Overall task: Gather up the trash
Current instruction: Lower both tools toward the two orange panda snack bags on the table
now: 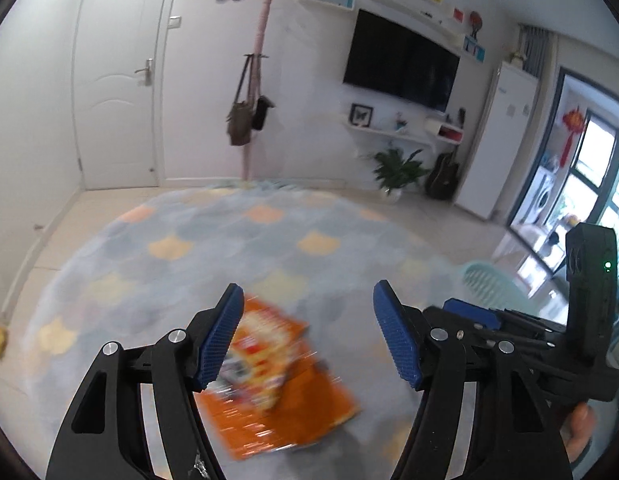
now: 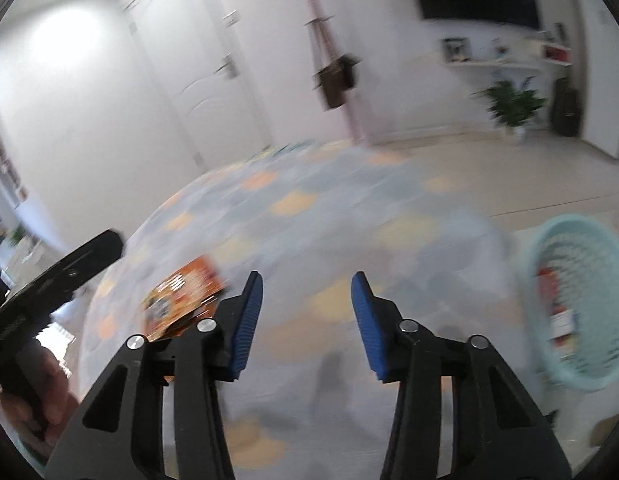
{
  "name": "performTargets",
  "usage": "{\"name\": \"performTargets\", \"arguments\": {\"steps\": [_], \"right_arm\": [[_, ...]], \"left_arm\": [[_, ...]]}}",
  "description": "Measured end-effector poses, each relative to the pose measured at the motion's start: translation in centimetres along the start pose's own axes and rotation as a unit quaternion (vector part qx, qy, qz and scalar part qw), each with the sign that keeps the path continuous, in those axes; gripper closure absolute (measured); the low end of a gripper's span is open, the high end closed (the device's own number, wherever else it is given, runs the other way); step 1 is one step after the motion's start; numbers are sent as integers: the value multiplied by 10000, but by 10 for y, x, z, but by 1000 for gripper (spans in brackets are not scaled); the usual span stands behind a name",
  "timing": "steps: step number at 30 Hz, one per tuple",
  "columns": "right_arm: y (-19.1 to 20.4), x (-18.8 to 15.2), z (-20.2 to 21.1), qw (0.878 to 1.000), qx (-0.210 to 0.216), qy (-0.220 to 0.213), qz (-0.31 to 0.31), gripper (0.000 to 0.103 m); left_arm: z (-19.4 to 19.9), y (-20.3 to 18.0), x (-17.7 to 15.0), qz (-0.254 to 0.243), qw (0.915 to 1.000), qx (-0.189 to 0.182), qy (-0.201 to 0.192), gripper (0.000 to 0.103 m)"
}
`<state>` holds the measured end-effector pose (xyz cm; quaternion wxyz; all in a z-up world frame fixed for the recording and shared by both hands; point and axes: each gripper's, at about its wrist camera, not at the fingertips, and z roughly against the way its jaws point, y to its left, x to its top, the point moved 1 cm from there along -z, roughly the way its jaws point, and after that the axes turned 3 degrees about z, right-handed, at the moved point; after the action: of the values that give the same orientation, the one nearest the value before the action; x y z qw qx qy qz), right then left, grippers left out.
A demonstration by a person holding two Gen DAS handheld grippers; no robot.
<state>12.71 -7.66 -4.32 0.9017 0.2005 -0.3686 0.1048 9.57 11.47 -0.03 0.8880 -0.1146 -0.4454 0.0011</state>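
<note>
While both views blur, the left gripper (image 1: 309, 332) hangs with jaws wide and nothing between its pads, tilted down over an orange snack packet (image 1: 277, 384) lying flat on the patterned rug (image 1: 169, 248), probably lining up to pick it up. From the right gripper (image 2: 307, 328), jaws moderately apart and empty, the packet sits at ten o'clock and the mint basket (image 2: 581, 304), already holding wrappers, at three o'clock, likely the drop-off.

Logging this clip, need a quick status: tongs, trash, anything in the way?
Both tongs, left and right, open, nothing held. Orange wrapper on the rug, below left tongs. Basket at right, some trash inside. Nothing blocking.
</note>
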Motion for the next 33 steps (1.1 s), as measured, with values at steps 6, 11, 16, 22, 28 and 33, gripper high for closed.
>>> {"name": "performTargets", "arguments": {"steps": [6,11,16,22,28,33], "right_arm": [[42,-20,-25,9988,104,208,420,72],[55,-31,-37,9975,-12,246,668,83],[60,-35,-38,9959,66,234,867,86],[63,-40,-48,9938,129,519,978,86],[58,-40,-48,9946,282,548,836,86],[59,-40,-49,9942,332,553,864,86]], "left_arm": [[-6,34,-25,98,9989,43,453,36],[-14,46,-45,150,9979,-61,629,36],[-6,46,-55,149,9981,-256,549,36],[-20,37,-57,-225,9961,56,850,36],[-26,22,-53,-750,9936,335,775,29],[-51,26,-61,-917,9841,631,1384,29]]}}
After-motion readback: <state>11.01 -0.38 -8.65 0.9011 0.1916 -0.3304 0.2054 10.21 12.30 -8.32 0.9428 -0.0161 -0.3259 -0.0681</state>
